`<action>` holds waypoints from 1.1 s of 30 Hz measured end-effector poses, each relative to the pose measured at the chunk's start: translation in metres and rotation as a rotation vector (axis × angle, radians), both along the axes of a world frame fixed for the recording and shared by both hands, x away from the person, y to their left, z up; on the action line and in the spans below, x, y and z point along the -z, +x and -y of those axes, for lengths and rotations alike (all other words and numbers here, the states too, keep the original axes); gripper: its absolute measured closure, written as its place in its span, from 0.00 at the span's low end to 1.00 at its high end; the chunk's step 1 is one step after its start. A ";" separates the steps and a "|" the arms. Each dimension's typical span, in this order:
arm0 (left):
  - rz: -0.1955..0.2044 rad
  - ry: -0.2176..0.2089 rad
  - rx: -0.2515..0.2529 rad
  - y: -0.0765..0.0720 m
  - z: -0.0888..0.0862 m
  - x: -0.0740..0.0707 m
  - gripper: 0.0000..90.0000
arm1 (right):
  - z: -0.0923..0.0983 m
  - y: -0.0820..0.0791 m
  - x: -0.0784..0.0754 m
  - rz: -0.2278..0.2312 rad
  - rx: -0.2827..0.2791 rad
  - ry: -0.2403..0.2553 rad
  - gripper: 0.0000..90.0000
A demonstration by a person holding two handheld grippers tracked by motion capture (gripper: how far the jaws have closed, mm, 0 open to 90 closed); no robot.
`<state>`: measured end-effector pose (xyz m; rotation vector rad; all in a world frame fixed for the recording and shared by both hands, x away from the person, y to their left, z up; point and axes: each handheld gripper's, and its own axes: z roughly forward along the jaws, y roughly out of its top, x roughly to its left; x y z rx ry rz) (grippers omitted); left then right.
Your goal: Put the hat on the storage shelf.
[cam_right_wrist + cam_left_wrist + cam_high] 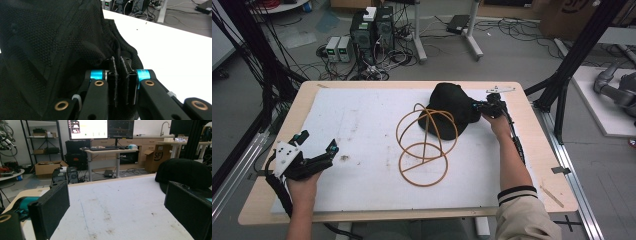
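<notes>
Two black pads of the right gripper [118, 75] are pressing together on a fold of the black cap [50, 45], pinching the mesh fabric at the cap's rim between them. In the right gripper view the cloth is rising straight out of the narrow slit between the jaws and bulging away to the left of them, while bare white mat is lying to their right. In the high view the right gripper [486, 107] is sitting at the cap's [449, 107] right edge, with the person's right hand [498, 122] wrapping it from just behind and the sleeved forearm running back toward the near edge of the worktop [537, 150].

On the side of the cap away from those jaws, a brown wire frame [424, 147] of looping rings is standing on the white mat [362, 125], its upper loops overlapping the cap's brim in the high view; whether they are touching cannot be told.

The left gripper [317, 147] is resting well apart from all this, its jaws spreading wide with nothing between them. In the left gripper view its own jaws are framing bare stained mat [112, 205], and the cap [185, 173] is sitting beyond the right-hand jaw.
</notes>
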<state>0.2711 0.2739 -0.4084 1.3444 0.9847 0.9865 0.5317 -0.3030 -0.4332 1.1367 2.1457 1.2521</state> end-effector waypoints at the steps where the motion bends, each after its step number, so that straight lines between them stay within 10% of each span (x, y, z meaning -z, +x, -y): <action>1: 0.000 0.000 0.000 0.000 0.000 0.000 0.07 | 0.000 0.000 0.000 -0.002 0.003 0.002 0.96; 9: 0.002 -0.001 0.001 0.000 0.001 0.000 0.07 | 0.003 -0.001 -0.002 -0.018 0.026 0.053 0.95; 33: 0.010 -0.006 0.006 -0.001 0.002 -0.002 0.07 | 0.009 -0.029 -0.053 0.143 0.034 0.314 0.96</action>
